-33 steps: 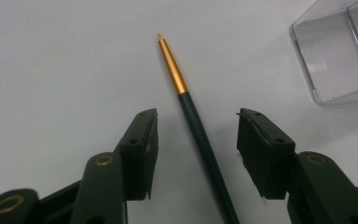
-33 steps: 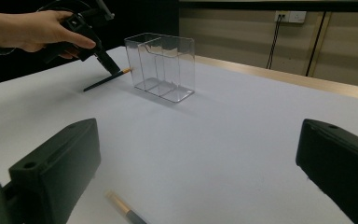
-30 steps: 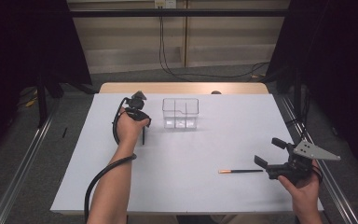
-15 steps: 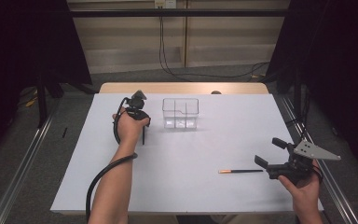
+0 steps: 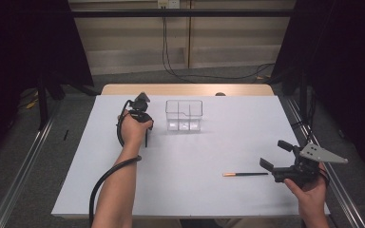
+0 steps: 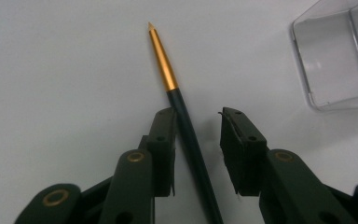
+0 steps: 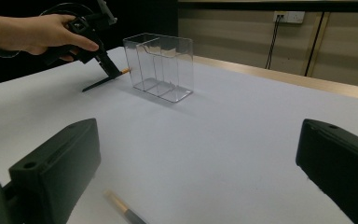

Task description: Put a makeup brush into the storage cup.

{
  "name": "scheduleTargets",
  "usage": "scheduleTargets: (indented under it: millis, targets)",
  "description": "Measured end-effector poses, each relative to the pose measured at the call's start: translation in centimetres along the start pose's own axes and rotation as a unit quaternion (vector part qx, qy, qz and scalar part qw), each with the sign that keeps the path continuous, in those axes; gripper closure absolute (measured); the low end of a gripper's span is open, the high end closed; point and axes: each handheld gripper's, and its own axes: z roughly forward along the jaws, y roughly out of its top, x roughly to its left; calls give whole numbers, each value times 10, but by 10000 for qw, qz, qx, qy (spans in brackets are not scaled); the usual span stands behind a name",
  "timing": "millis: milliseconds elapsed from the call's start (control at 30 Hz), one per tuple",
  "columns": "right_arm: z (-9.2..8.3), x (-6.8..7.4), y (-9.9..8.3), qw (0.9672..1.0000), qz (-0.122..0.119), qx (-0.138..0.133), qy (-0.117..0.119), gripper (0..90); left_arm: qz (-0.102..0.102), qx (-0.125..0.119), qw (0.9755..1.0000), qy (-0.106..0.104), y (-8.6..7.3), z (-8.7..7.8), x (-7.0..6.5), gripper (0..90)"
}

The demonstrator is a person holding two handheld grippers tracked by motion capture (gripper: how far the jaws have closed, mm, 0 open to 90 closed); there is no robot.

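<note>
A dark pen with a gold tip (image 6: 182, 112) lies on the white table (image 5: 218, 142), just left of a clear plastic compartment box (image 5: 184, 115). My left gripper (image 6: 199, 122) points down over the pen, and its jaws have just been closing. The pen lies between them against the left pad (image 6: 164, 135), with a gap to the right pad, so the pads do not press on it. In the high view this gripper (image 5: 145, 137) stands left of the box. My right gripper (image 5: 275, 154) rests open at the near right. A second gold-tipped pen (image 5: 244, 175) lies just left of it.
The box (image 7: 161, 65) has several compartments and stands toward the far middle of the table. A cable (image 5: 107, 178) trails from my left gripper along the forearm. Wooden table edge (image 5: 185, 89) and a dark floor lie beyond.
</note>
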Motion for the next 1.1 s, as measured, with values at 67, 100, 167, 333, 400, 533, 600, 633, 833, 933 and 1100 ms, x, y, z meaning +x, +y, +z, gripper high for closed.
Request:
scheduleTargets:
  millis: [67, 100, 167, 333, 400, 533, 600, 633, 833, 933, 1100]
  targets:
    - [0, 0, 0, 10000, 1, 2, 7, 0, -23, 45, 10000, 25, 0, 1, 0, 673]
    - [0, 0, 0, 10000, -3, 1, -3, 0, -31, 63, 10000, 44, 0, 1, 0, 681]
    - [0, 0, 0, 10000, 1, 6, 9, 0, -57, 113, 9999, 33, 1, 1, 0, 694]
    - [0, 0, 0, 10000, 19, -10, 5, 0, 0, 232, 9997, 126, 3, 1, -1, 748]
    - [0, 0, 0, 10000, 1, 0, -4, 0, 24, 248, 9995, 193, 3, 2, -2, 773]
    - [-1, 0, 0, 10000, 6, -5, -4, 0, 58, 301, 9992, 247, 4, 2, -2, 806]
    - [-1, 0, 0, 10000, 5, -4, -4, 0, 50, 380, 9990, 212, 4, 1, -1, 834]
    - [-1, 0, 0, 10000, -5, 5, -2, 0, 44, 414, 9989, 201, 4, 1, -1, 835]
    - [-1, -1, 0, 10000, 2, -13, -6, 0, 0, 532, 9985, 96, 3, -1, 1, 835]
    - [-1, 0, 0, 10000, 1, -11, 3, 0, 27, 538, 9985, 67, 2, -1, 2, 834]
    - [-1, 1, 0, 10000, 14, -1, 19, 0, 38, 562, 9984, 52, 2, -1, 3, 827]
